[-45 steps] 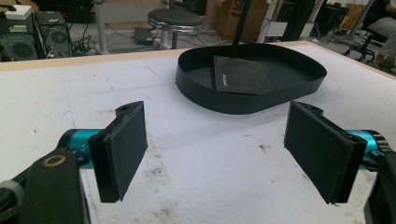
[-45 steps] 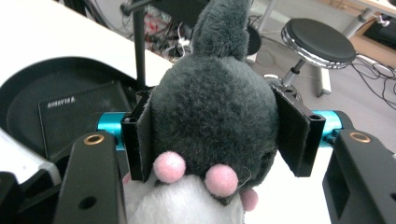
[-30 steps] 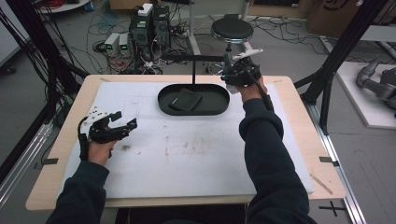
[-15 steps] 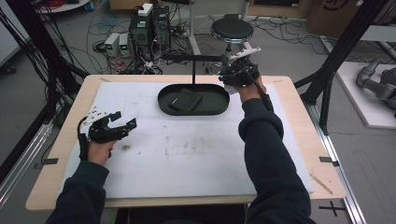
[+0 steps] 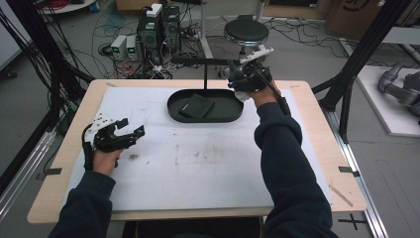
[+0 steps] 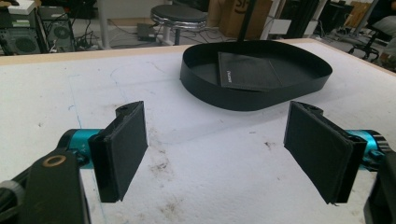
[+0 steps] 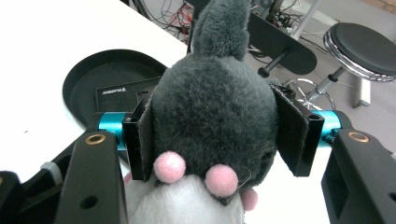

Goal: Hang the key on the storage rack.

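A grey plush toy (image 7: 210, 107) with pink feet and a white belly is squeezed between the pads of my right gripper (image 7: 217, 130), which is shut on it. In the high view my right gripper (image 5: 243, 78) hovers at the far right end of the black oval tray (image 5: 173, 106), a white bit of the plush toy (image 5: 241, 95) showing under it. A flat black card (image 5: 197, 105) lies in the tray. My left gripper (image 5: 131, 133) rests low over the table's left side, its jaws wide open and nothing between them (image 6: 219, 154).
A black stand with a horizontal bar (image 5: 205, 62) rises just behind the tray. Beyond the far table edge are a round stool (image 5: 246, 32), computer boxes (image 5: 158, 27) and cables on the floor. The white mat (image 5: 208, 163) covers the tabletop.
My right gripper has drifted slightly to the left with the plush toy still in it. The left gripper has stayed where it was.
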The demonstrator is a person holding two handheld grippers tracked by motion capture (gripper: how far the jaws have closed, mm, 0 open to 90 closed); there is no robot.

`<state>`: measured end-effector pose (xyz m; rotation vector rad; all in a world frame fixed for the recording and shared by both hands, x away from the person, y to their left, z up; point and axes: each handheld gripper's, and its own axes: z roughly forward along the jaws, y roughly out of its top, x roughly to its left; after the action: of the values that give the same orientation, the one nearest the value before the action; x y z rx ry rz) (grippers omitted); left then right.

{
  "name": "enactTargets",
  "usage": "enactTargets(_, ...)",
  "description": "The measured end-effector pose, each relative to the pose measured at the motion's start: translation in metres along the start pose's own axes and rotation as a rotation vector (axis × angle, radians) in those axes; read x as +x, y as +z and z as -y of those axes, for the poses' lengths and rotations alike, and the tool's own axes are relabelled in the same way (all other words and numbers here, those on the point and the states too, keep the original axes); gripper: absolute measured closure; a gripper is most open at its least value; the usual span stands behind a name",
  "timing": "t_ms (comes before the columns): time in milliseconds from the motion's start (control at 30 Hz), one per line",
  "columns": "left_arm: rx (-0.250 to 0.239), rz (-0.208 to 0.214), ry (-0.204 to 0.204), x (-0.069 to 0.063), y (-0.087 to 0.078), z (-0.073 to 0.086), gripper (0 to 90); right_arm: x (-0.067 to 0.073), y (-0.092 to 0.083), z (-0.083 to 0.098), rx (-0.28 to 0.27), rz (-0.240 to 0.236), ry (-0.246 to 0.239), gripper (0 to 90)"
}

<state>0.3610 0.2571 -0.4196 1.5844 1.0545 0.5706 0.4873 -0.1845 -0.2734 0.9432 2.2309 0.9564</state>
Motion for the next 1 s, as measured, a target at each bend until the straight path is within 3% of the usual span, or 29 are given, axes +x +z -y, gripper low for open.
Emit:
enactTargets(267, -0.002, -0.004, -0.004, 0.002, -0.001, 0.000, 21.3, -0.015, 0.009, -0.001, -0.005, 0.091, 0.041, 39.6)
enactTargets(367, 0.000, -0.003, -0.005, 0.002, -0.001, 0.000, 21.4, -0.020, 0.007, 0.001, -0.015, 0.096, 0.057, 39.6)
enactTargets(567, -0.002, -0.003, -0.005, 0.002, -0.001, 0.000, 21.4, -0.024, 0.001, 0.001, -0.069, 0.048, 0.079, 39.8)
enactTargets(800, -0.003, -0.002, -0.007, 0.002, -0.001, 0.000, 21.5, -0.023, -0.006, 0.002, -0.055, -0.014, 0.073, 40.6)
enactTargets(900, -0.003, -0.002, -0.007, 0.002, -0.001, 0.001, 21.6, -0.023, -0.007, 0.001, -0.079, -0.070, 0.077, 40.7)
enactTargets(1000, -0.002, -0.003, -0.005, 0.002, -0.001, 0.000, 21.6, -0.023, -0.003, -0.001, -0.094, -0.076, 0.073, 40.7)
